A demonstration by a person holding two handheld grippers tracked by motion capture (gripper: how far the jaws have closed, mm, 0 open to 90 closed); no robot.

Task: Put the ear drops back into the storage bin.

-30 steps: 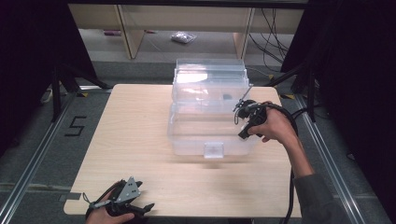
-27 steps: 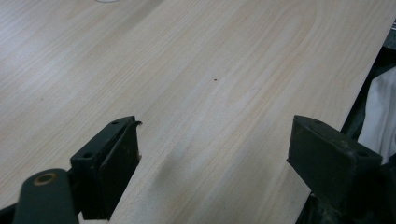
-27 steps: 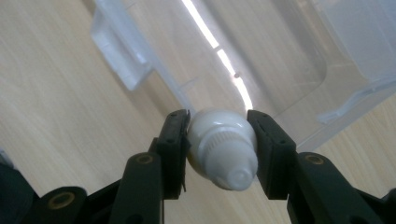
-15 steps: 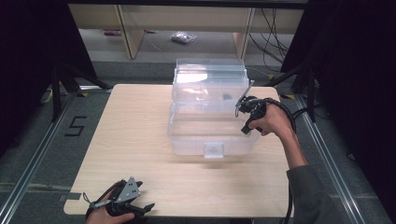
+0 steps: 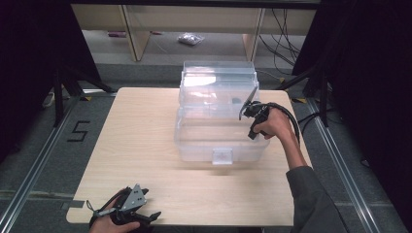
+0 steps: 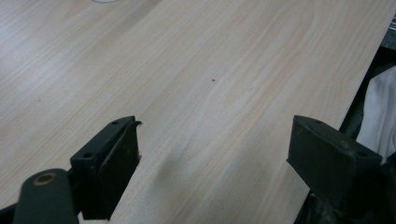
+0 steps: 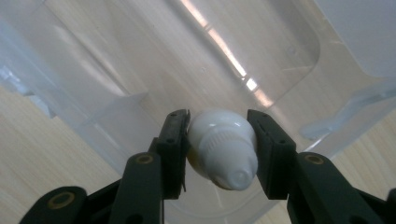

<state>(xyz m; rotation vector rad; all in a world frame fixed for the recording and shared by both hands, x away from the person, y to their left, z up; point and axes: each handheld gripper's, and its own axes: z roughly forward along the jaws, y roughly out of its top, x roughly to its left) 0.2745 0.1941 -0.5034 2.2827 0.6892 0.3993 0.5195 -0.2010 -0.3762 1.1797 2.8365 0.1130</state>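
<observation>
White bulb (image 7: pixel 223 148): a small, smooth, bulb-shaped white piece with a ribbed collar, pinched on both flanks by the right tongs (image 7: pixel 219 140) and held above the open bin, probably so it can be lowered inside.
Right tongs: closed partway, the jaws pressing the bulb's widest part; gripping there should keep so rounded a piece from squirting out. In the high view they sit (image 5: pixel 252 112) at about 3 o'clock on the bin's rim, tilted inward over it.
Clear bin (image 5: pixel 218 131): a see-through plastic box at the tabletop's centre, its lid (image 5: pixel 218 80) hinged up at 12 o'clock, leaving the mouth free from above; a latch tab sits at 6 o'clock.
Right hand (image 5: pixel 274 125): reaches in from the 4 o'clock side, so the arm stays off the bin wall.
Left tongs (image 6: pixel 215 154): jaws spread wide with nothing between them, resting low on the tabletop at about 7 o'clock (image 5: pixel 127 209), seemingly parked out of the way.
Tabletop (image 5: pixel 136 136): pale wood, otherwise bare around the bin.
</observation>
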